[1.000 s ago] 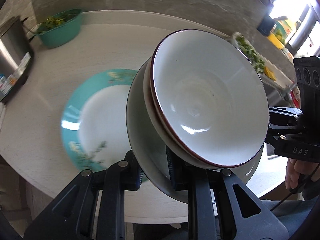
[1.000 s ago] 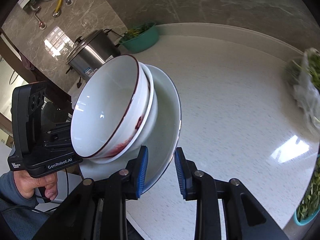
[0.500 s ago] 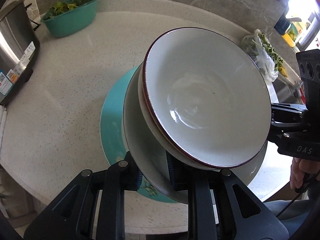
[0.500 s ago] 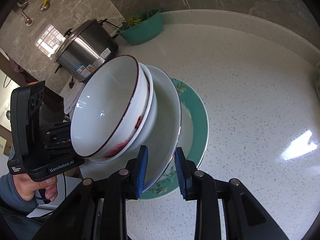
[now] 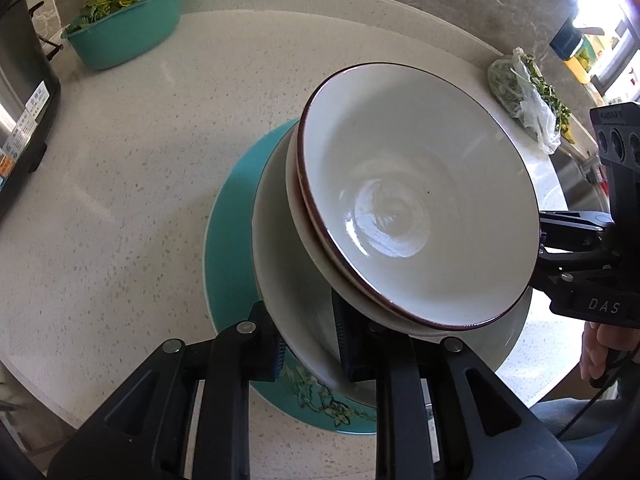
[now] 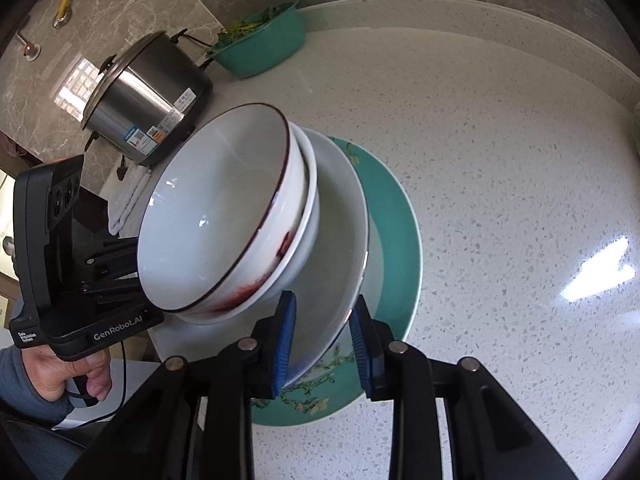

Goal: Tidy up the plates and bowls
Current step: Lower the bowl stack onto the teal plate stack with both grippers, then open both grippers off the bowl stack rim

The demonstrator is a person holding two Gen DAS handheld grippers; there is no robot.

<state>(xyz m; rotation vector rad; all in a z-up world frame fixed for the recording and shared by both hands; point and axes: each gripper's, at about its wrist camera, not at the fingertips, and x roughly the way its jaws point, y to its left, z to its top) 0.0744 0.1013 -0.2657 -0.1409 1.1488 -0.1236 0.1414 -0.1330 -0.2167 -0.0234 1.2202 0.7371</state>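
Note:
A white plate (image 5: 296, 292) carries two nested white bowls; the top bowl (image 5: 412, 216) has a dark red rim. My left gripper (image 5: 308, 340) is shut on the plate's near rim. My right gripper (image 6: 324, 340) is shut on the opposite rim of the same white plate (image 6: 340, 248), with the bowls (image 6: 216, 216) leaning left. The stack hangs just above a teal floral plate (image 5: 228, 248) lying on the white speckled counter, which also shows in the right wrist view (image 6: 396, 240). I cannot tell if the white plate touches the teal one.
A teal basin of greens (image 5: 124, 32) stands at the back of the counter (image 5: 120, 168), and also shows in the right wrist view (image 6: 260, 48). A steel cooker (image 6: 144, 96) stands left of it. A bag of greens (image 5: 524, 92) lies at the right edge.
Both grippers have carried the plate and bowls over the teal plate and lower toward it. The teal plate now sits mostly under the stack. Both grips are unchanged.

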